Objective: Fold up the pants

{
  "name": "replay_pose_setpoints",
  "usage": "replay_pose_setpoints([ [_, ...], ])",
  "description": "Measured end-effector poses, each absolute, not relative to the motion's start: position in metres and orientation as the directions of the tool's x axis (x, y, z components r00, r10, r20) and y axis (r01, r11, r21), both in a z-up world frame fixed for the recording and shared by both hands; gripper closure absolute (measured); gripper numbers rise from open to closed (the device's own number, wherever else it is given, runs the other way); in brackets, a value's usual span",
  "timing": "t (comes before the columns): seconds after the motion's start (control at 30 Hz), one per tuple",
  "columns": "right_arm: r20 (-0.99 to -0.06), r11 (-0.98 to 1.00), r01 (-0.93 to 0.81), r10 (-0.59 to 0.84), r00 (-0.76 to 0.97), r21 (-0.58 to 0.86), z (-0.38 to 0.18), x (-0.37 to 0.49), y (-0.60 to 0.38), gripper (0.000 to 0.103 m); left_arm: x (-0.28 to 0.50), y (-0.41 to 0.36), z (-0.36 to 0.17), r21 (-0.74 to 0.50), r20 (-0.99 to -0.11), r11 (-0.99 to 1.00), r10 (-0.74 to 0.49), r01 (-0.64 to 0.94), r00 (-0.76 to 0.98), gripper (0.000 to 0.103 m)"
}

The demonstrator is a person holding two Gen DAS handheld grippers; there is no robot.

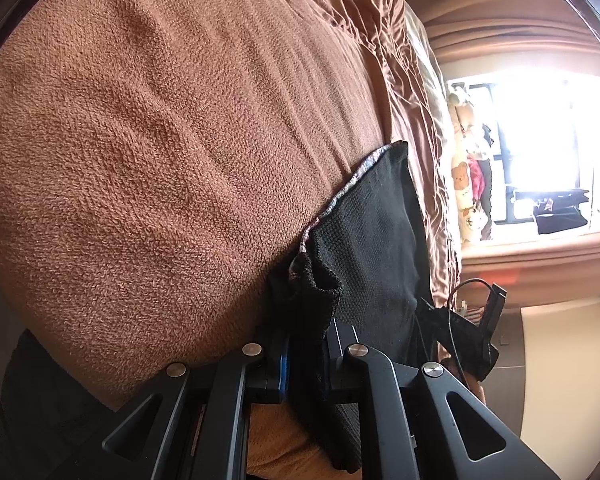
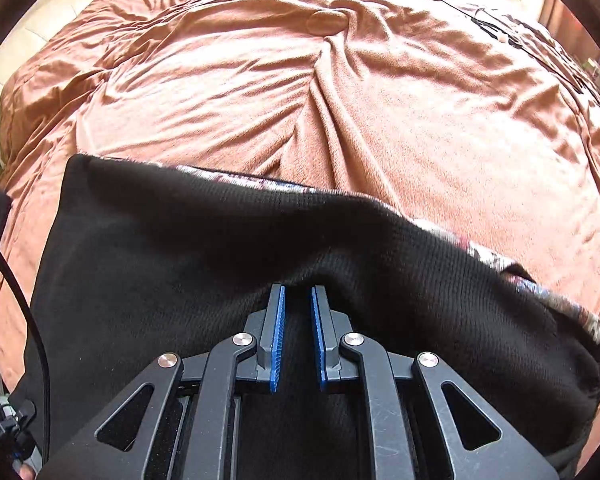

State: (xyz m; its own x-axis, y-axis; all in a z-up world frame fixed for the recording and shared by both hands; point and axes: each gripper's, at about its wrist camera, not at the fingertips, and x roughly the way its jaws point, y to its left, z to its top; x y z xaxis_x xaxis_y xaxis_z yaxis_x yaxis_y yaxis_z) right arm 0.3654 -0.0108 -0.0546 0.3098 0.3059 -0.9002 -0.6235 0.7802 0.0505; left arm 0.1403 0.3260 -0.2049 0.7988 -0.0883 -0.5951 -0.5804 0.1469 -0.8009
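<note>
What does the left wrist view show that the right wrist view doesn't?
Only the left wrist view: a bright window, curtains, and the right tool past the pants.

Only the right wrist view: the pants' whole far edge with patterned lining, and the wrinkled bed beyond.

Both: black pants on the brown blanket, each tool shut on fabric, the left tool included.

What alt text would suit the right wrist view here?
The right tool is shut on a raised fold of black pants spread across a rumpled rust-brown bedspread. A patterned inner edge shows along the pants' far side.
</note>
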Motion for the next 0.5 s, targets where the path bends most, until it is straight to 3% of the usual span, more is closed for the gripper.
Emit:
replay_pose_setpoints([
  [0.5,-0.874,0.729,-0.672,0.406,0.267,0.134,-0.034,0.328,-0.038,0.093,0.141,0.323,-0.177,-0.824,-0.544,0.224,-0.057,-0.52,0.837,0.095],
])
